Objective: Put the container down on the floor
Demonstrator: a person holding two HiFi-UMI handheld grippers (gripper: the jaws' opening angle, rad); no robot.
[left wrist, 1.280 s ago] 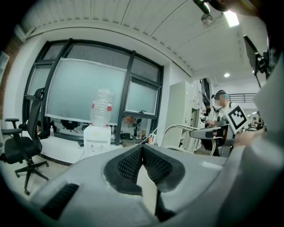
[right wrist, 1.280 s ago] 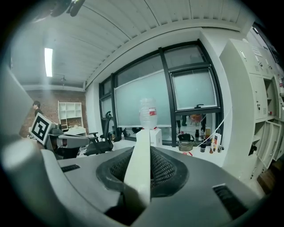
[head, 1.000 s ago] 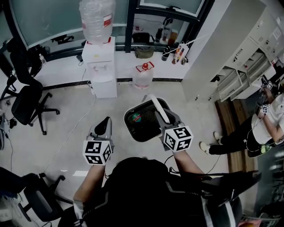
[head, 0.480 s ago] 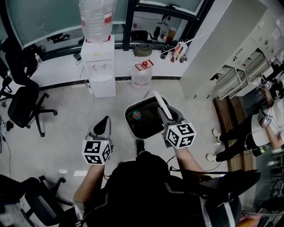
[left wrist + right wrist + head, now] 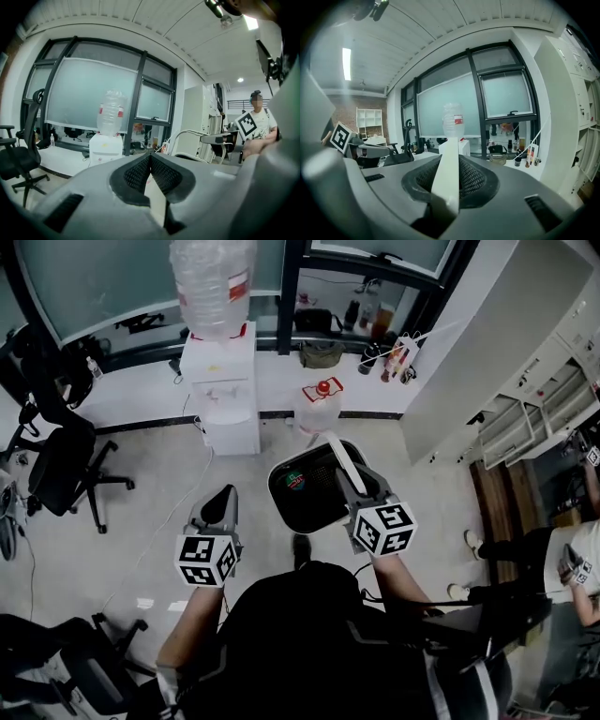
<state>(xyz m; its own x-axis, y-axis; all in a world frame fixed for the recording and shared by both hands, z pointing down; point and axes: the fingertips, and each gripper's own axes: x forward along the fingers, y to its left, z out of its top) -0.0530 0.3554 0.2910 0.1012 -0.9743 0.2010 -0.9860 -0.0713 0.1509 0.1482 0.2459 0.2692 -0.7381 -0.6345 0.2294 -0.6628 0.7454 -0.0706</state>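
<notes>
— Where to look for the container [image 5: 314,507]?
— Off the pale floor [image 5: 150,521], in front of the person, hanging by its white handle [image 5: 337,463], short of the water dispenser [image 5: 223,390] and the red-capped jug [image 5: 322,407].
— Held by what?
— By the right tongs [image 5: 347,482], clamped on that handle. In the right gripper view, a white strip pinched between the ribbed pads [image 5: 477,180].
— And the left tongs [image 5: 223,498]?
— Pressed together, with nothing between. About level with the container, well off to its left, touching nothing.
— Anything inside?
— A round red and green thing [image 5: 294,480] on the dark bottom; too small to tell more.
— Round about?
— Black office chair [image 5: 61,460] at far left.
</notes>
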